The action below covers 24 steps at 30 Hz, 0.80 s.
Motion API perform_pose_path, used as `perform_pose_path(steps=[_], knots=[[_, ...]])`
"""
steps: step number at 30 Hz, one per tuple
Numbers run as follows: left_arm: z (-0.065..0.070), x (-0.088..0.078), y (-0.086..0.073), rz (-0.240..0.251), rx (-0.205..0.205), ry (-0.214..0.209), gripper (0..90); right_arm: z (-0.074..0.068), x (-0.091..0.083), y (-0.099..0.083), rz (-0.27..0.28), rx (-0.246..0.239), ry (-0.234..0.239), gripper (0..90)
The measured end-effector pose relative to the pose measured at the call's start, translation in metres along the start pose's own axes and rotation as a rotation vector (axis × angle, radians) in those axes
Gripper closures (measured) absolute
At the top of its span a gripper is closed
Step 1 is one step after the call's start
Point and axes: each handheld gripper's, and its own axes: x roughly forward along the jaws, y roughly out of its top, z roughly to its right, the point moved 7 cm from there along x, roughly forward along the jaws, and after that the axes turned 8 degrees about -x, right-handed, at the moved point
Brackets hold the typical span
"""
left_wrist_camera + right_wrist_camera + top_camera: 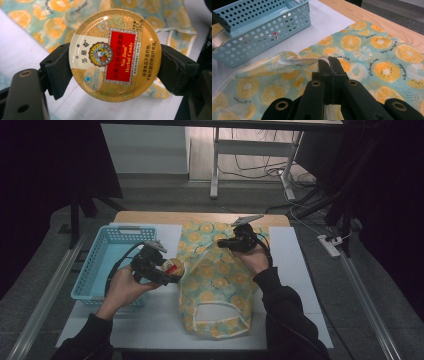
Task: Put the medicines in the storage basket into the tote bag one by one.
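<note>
Between the left gripper's [167, 274] spread jaws sits a pinched candy tin [114, 55], lifted beside the basket [87, 282] and not yet placed, while the right gripper [329, 62], jaws pressed together, pinches the fruit-print bag [372, 57].

Gold-red tin [113, 51]; teal orange-slice-print bag [217, 280]; light-blue basket [95, 270].

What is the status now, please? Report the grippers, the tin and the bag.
Left gripper shut on candy tin, held beside basket. Right gripper shut on edge of orange-print bag. Nothing in the way.
</note>
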Motion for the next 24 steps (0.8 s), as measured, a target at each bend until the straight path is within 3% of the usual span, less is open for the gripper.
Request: perform_pose_path(steps=[14, 24], knots=[[0.032, 0.043, 0.024, -0.034, 0.073, -0.060, 20.1, 0.001, 0.000, 0.000, 0.004, 0.001, -0.005, 90.0], [0.045, 0.074, 0.040, -0.058, 0.110, -0.079, 20.1, 0.002, 0.003, 0.001, 0.008, -0.010, -0.013, 90.0]])
